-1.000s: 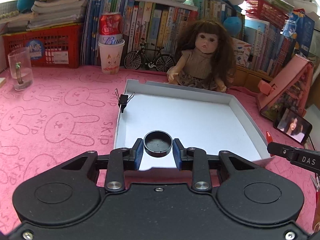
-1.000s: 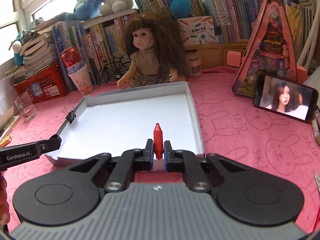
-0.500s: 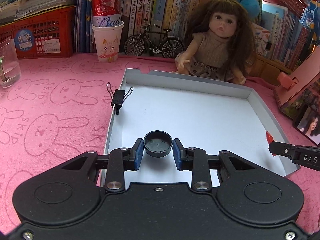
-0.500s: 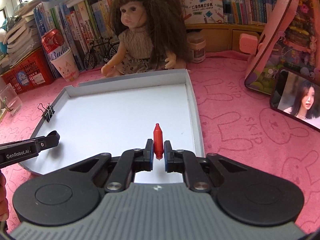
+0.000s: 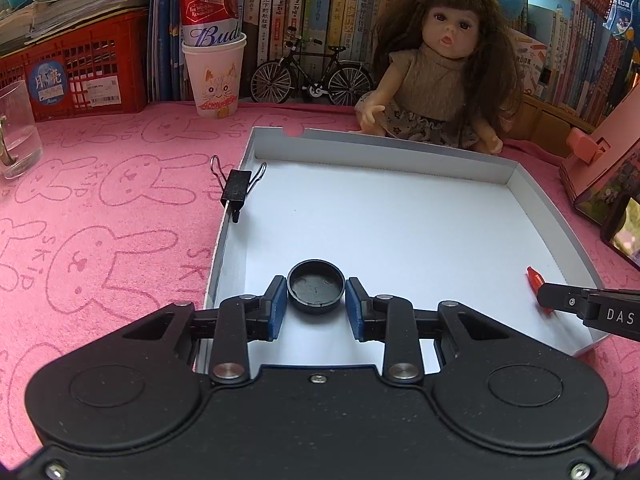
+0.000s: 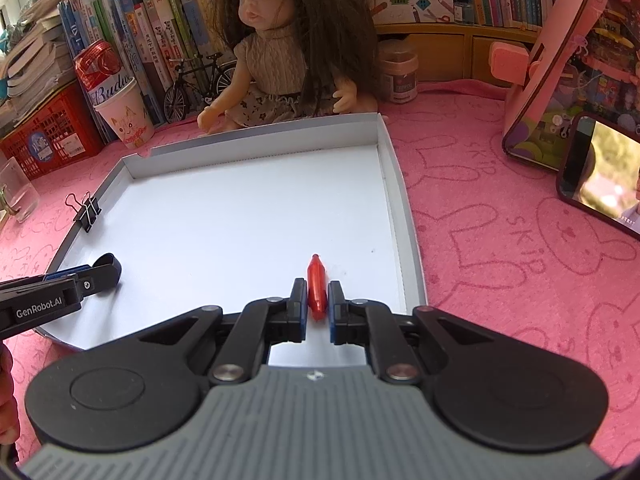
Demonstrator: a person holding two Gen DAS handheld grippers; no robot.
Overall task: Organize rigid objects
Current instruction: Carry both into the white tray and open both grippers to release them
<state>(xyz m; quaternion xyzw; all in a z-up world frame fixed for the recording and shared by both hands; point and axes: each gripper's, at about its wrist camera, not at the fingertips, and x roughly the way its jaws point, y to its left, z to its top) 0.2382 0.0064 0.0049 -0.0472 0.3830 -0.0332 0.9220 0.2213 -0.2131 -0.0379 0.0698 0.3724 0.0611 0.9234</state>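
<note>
Step in hand, as judged: two small items are being set down inside the white tray (image 5: 400, 216), release not yet made.

Left side. A binder clip (image 5: 235, 191), black sprung metal with wire loops, is clamped on the tray's left wall, towards the far corner. The left gripper (image 5: 316, 300) is held low over the tray's near-left area; its blue pads are pinched on a round black cap (image 5: 316, 291), a shallow moulded-plastic disc with a raised rim, hollow side up. Whether the cap touches the floor of the tray cannot be told.

Middle. The tray is seen as a shallow cardboard box lid, matt white floor, low grey-white walls, a thumb notch in the far wall. It is carried on a pink cloth (image 5: 100, 208) printed with rabbit outlines, soft and napped.

Right side. The right gripper (image 6: 318, 300) is pressed nearly together on a red crayon (image 6: 316, 284), a short waxy stick with a blunt cone tip pointing away, held near the tray's right wall towards the near edge.

Next move, as judged: both grips are to be eased apart only once each item is resting on the floor. The cap should sit flat; the crayon is round and may roll, so a level lay-down is called for.
</note>
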